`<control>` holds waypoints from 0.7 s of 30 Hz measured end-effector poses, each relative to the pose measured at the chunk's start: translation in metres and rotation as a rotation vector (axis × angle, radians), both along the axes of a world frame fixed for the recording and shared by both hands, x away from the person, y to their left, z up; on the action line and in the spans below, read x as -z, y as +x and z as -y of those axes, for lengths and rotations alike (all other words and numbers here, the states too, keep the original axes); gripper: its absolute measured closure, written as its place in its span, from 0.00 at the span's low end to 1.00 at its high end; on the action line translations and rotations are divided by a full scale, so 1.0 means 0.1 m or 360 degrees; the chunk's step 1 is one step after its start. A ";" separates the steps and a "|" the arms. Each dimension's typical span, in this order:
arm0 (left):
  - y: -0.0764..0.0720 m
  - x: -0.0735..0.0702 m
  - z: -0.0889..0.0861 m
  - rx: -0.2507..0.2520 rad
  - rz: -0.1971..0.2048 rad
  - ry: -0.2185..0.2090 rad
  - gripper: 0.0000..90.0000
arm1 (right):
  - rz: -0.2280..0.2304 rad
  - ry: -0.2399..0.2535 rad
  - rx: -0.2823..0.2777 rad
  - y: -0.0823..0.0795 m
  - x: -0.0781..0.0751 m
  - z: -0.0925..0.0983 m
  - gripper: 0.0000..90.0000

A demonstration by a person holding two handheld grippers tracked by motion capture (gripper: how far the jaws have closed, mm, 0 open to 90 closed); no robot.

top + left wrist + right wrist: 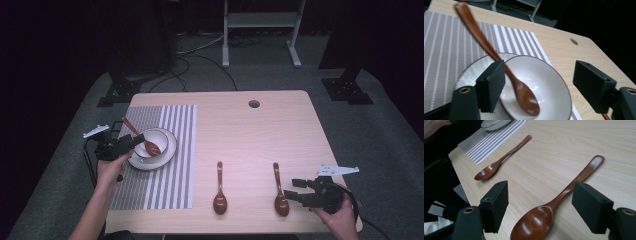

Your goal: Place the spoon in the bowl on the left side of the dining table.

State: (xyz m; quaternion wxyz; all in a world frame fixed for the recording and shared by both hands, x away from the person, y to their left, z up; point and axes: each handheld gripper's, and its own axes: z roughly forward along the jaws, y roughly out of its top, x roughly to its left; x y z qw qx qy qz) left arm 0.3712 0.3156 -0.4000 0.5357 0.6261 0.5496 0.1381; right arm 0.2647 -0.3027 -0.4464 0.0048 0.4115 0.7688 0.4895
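Note:
A brown wooden spoon [150, 146] lies in a white bowl [159, 136] on a white plate [170, 150], its handle sticking out to the far left over the striped placemat [170, 180]. My left gripper [139, 140] is open at the bowl's left rim. In the left gripper view the spoon [521, 92] lies between the wide jaws, close by the left one, resting in the bowl [549, 82]. My right gripper [295, 190] is open at the front right. In the right gripper view its jaws straddle the scoop of a second spoon [536, 222] flat on the table.
A third spoon [220, 192] lies on the bare wood between the placemat and the right spoon [279, 192]. A round hole [254, 104] sits near the table's far edge. A metal stand's legs [260, 30] rise behind the table.

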 end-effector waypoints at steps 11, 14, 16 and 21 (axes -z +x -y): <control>-0.03 -0.09 0.30 0.0125 0.0011 0.0035 0.19 | -0.0004 0.0001 0.0005 -0.01 0.01 0.01 0.31; -0.03 -0.11 0.37 0.0149 0.0017 0.0065 0.15 | -0.0006 0.0001 0.0002 0.00 0.01 0.01 0.31; -0.02 -0.11 0.41 0.0166 0.0017 0.0065 0.15 | -0.0007 0.0000 0.0002 0.00 0.01 0.01 0.31; -0.02 -0.10 0.49 0.0182 0.0002 0.0078 0.11 | -0.0010 0.0001 0.0005 -0.01 0.02 0.02 0.31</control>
